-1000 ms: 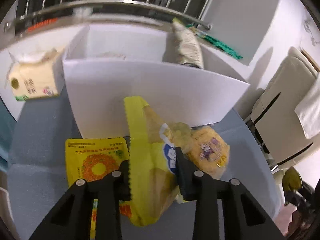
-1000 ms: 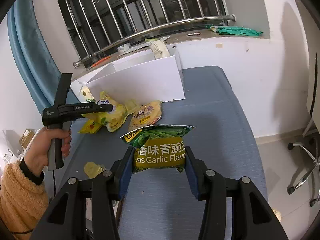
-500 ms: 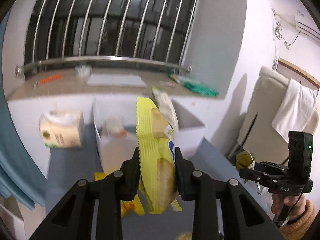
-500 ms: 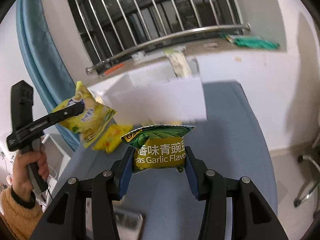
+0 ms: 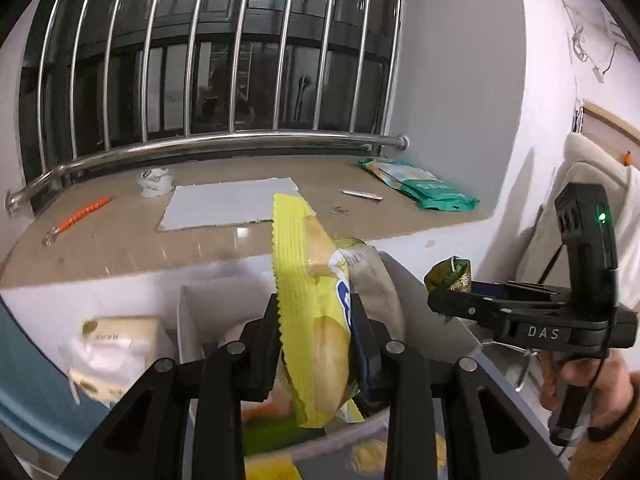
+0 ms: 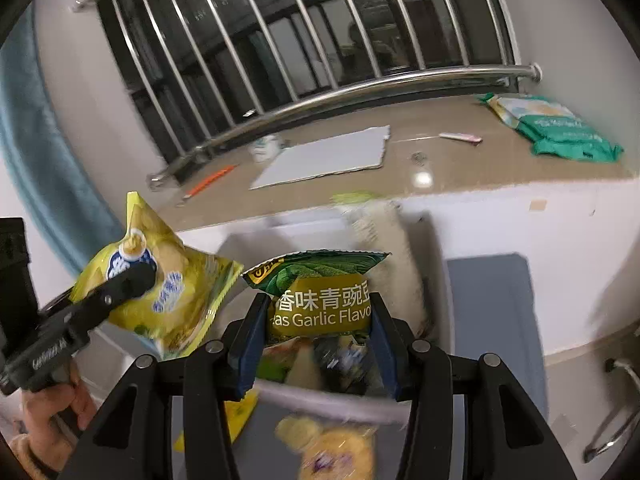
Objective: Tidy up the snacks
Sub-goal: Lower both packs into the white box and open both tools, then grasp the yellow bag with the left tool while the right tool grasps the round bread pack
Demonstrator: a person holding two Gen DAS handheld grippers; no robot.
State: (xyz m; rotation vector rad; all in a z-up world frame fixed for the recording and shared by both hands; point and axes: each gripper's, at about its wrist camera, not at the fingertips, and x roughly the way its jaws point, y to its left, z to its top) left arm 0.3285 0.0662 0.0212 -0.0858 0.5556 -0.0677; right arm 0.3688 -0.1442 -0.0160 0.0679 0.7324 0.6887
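My left gripper (image 5: 316, 332) is shut on a yellow chip bag (image 5: 312, 300) and holds it upright above the white box (image 5: 192, 312). The bag also shows in the right wrist view (image 6: 160, 288), in the left gripper (image 6: 132, 280). My right gripper (image 6: 318, 332) is shut on a green garlic pea bag (image 6: 320, 296), also over the box; from the left wrist view this gripper (image 5: 448, 300) pinches the green bag (image 5: 452, 276). A pale snack bag (image 5: 376, 280) stands in the box.
More snack packs lie on the blue table in front of the box (image 6: 332, 444). A tissue pack (image 5: 108, 356) sits left of the box. The window sill behind holds a grey sheet (image 5: 232, 204) and a green pack (image 5: 420, 188).
Both grippers rose from the table and moved forward over the white box, each with its bag. The left lifted the yellow bag off the table.
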